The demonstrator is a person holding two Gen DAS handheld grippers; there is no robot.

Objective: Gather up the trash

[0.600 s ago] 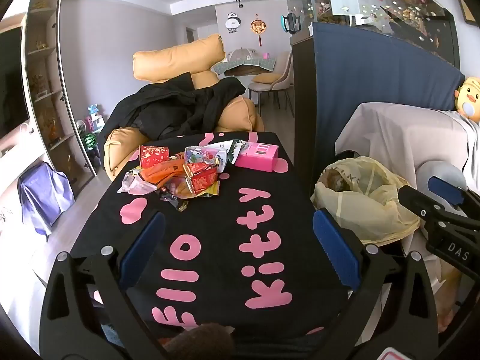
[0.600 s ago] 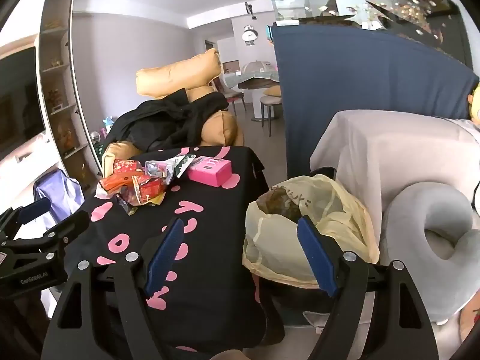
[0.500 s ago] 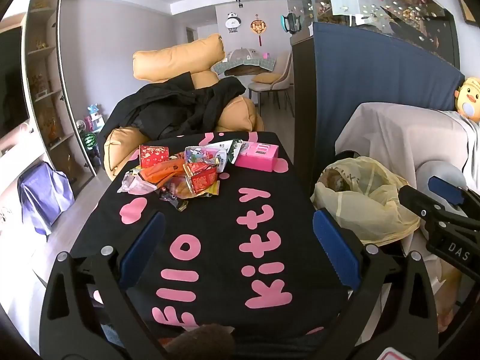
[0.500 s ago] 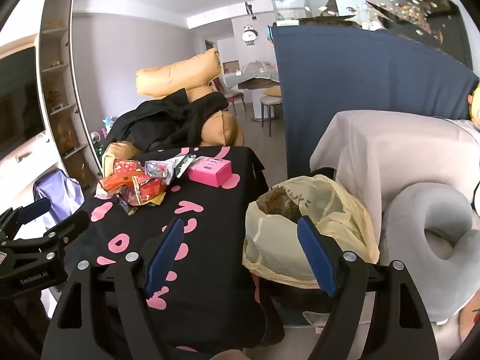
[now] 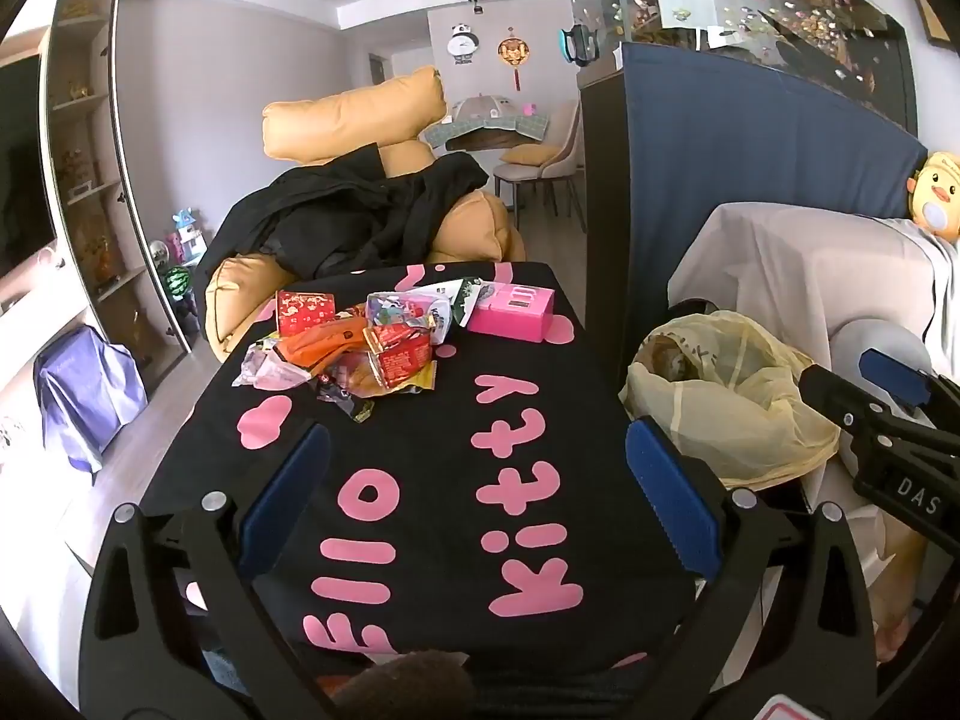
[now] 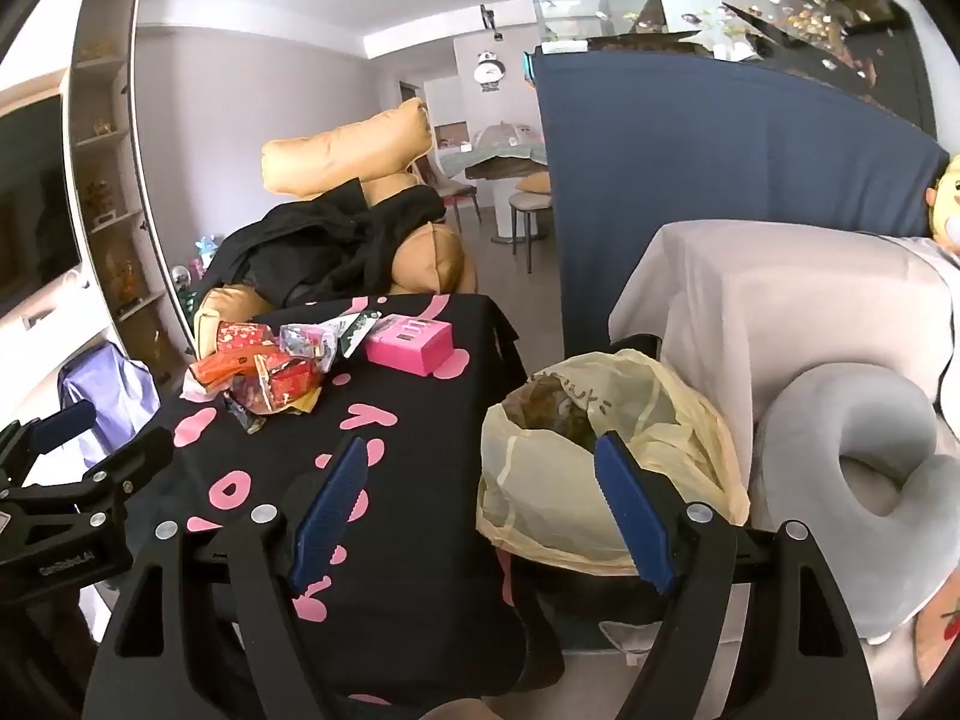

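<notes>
Nearest to each camera, both claws stand wide with nothing between their blue pads: the left claw hangs over the near end of the counter, above the pink lettering of its black cloth, and the right claw hangs over the counter's right edge, one pad over the cloth and the other in front of the yellow trash bag. Compared with the frames of the preceding half second, nothing has changed: neither claw has shifted, the jaws keep the same spread, and no item on the counter has been displaced. This indicates that collection has not begun and every piece of trash remains to be gathered. The bag sits just beside the counter on its right, mouth open, with dark material already inside; it is the probable receptacle. Farther along the counter, toward its far end, lies the pile of snack wrappers, red, orange and silver, loosely overlapping. Just right of the pile sits a pink box; whether it counts as trash cannot be determined. Beyond the counter stands a tan armchair draped with black clothing. The next action probably requires advancing the left claw to the pile.
</notes>
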